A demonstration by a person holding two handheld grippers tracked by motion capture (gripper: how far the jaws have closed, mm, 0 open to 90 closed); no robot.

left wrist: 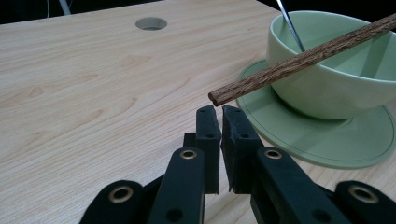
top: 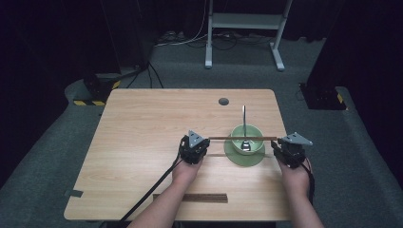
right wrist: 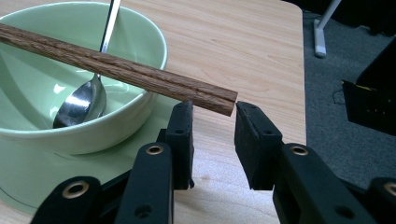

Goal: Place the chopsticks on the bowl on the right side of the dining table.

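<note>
**Chopstick laid across bowl rim; tools backed off**

Left tool (left wrist: 221, 112): jaws closed, empty, just short of the dark wooden chopstick (left wrist: 303, 59). Right tool (right wrist: 212, 112): jaws narrowly apart, chopstick end just above the gap, unpressed. Placement judged complete; next, withdraw both without nudging it. The pale green ceramic bowl (top: 246, 138), on its matching saucer (top: 233, 157), holds a steel spoon (right wrist: 84, 95).

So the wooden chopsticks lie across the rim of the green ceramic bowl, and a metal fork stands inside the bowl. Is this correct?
Not quite: it is a metal spoon, not a fork. The right gripper view shows its rounded scoop resting in the green ceramic bowl. The wooden chopsticks do lie across the bowl's rim.
</note>
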